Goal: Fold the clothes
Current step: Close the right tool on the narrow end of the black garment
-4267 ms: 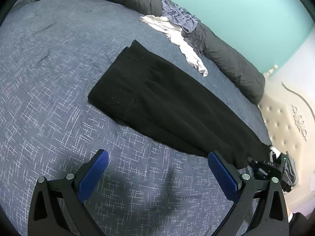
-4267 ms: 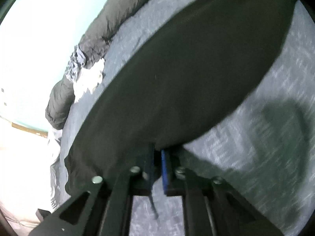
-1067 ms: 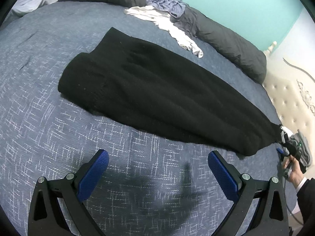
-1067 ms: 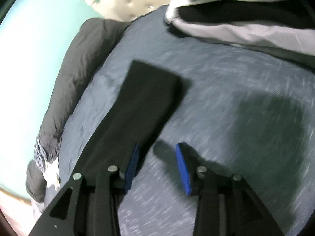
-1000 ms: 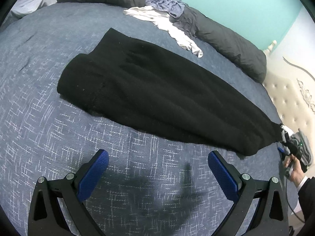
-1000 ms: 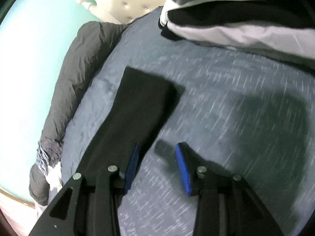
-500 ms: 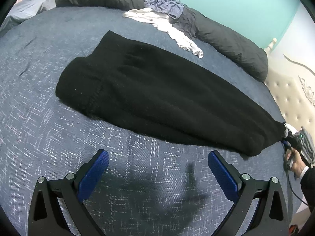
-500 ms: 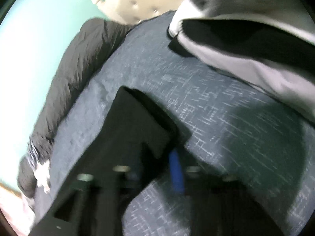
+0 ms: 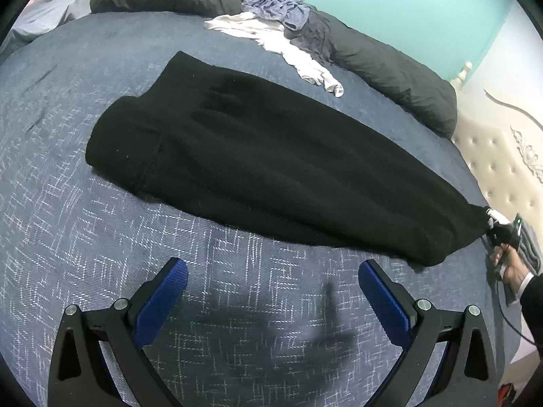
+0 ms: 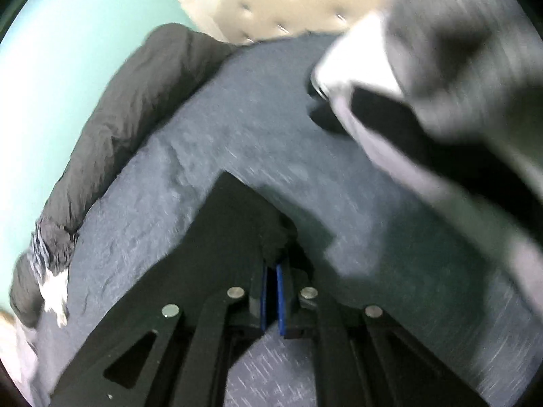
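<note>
Right wrist view, blurred – right gripper (image 10: 270, 271) apparently clamps black garment (image 10: 224, 237) corner; no legible writing.

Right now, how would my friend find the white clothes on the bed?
Start at the big blue bedspread and look to its far side, where a dark grey duvet lies rolled along the turquoise wall. The white garment trails down from it, beside crumpled blue-grey cloth. It's the only white piece there.

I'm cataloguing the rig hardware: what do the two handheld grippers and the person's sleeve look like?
Each gripper, left gripper and right gripper, has black angular fingers with triangular cut-outs, silver round fasteners and blue textured pads. At the left view's right edge, a dark sleeve shows a white cuff, with a thin dark cable beside it.
</note>
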Tool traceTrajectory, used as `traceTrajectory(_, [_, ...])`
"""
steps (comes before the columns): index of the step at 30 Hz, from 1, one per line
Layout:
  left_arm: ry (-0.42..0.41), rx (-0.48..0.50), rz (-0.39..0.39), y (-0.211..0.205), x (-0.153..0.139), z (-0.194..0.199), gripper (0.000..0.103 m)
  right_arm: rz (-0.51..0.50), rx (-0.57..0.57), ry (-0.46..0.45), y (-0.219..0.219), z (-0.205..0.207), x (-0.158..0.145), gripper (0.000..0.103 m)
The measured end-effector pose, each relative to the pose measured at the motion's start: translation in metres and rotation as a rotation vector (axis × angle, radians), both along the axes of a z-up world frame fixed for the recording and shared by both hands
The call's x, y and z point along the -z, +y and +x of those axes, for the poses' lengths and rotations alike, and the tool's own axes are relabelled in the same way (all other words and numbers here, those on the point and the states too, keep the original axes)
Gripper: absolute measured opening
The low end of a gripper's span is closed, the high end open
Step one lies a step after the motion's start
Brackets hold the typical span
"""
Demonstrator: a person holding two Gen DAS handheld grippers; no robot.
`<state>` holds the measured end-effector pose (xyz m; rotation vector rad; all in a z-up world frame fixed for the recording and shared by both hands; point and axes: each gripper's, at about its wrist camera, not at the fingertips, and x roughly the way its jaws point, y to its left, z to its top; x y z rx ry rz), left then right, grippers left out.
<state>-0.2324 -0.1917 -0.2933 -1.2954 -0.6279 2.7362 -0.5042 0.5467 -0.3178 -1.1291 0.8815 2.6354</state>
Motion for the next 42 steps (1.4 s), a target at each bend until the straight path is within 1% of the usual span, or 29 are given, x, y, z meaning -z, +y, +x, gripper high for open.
traceTrajectory(2, [0.002,0.0,0.0,-0.001,0.0,0.0,0.103,-0.042,0.011,-0.008,0.003,0.002,0.007,0.006])
traceTrajectory(3, [0.001,0.0,0.0,-0.001,0.0,-0.001,0.103,-0.054,0.015,-0.004,0.004,0.004,0.009,0.009])
traceTrajectory(4, [0.0,0.001,0.0,-0.001,0.001,-0.001,0.103,-0.058,0.02,0.006,0.005,0.006,0.009,0.015])
traceTrajectory(5, [-0.001,0.002,-0.001,-0.001,0.001,-0.001,0.103,-0.062,0.025,0.016,0.006,0.008,0.009,0.022])
traceTrajectory(6, [-0.001,0.004,-0.002,0.0,0.001,-0.001,0.103,-0.066,0.03,0.022,0.007,0.009,0.008,0.047])
traceTrajectory(7, [-0.001,0.006,-0.003,0.001,0.001,-0.001,0.103,-0.07,0.033,0.024,0.009,0.009,0.008,0.056])
traceTrajectory(11, [-0.003,0.01,-0.009,0.003,0.0,-0.001,0.103,-0.089,0.048,0.024,0.013,0.008,0.008,0.056])
traceTrajectory(13, [-0.004,0.012,-0.011,0.004,0.001,0.0,0.103,-0.115,0.051,0.026,0.014,0.006,0.011,0.062])
traceTrajectory(20, [-0.006,0.013,-0.013,0.004,0.0,0.0,0.103,-0.116,0.012,0.044,-0.004,-0.001,0.009,0.064])
traceTrajectory(24, [-0.007,0.013,-0.012,0.004,0.001,-0.001,0.103,-0.122,0.023,0.045,-0.007,-0.003,0.011,0.063])
traceTrajectory(26, [-0.006,0.013,-0.011,0.005,0.001,-0.001,0.103,-0.114,0.021,0.042,-0.008,-0.004,0.012,0.055])
traceTrajectory(27, [-0.006,0.012,-0.011,0.005,0.001,-0.001,0.103,-0.109,0.02,0.041,-0.008,-0.004,0.013,0.039])
traceTrajectory(28, [-0.005,0.012,-0.011,0.005,0.001,-0.001,0.103,-0.103,0.013,0.037,-0.009,-0.005,0.014,0.031])
traceTrajectory(29, [-0.005,0.011,-0.011,0.005,0.001,-0.001,0.103,-0.091,0.003,0.033,-0.012,-0.006,0.015,0.03])
traceTrajectory(31, [-0.005,0.01,-0.011,0.004,0.001,-0.001,0.103,-0.063,-0.011,0.039,-0.018,-0.007,0.014,0.021])
traceTrajectory(36, [-0.003,0.008,-0.01,0.004,0.001,-0.002,0.103,-0.012,-0.025,0.071,-0.025,-0.004,0.002,0.016])
traceTrajectory(42, [0.006,0.008,-0.015,0.003,-0.003,-0.002,0.103,0.019,-0.057,0.13,-0.038,-0.001,-0.032,0.015])
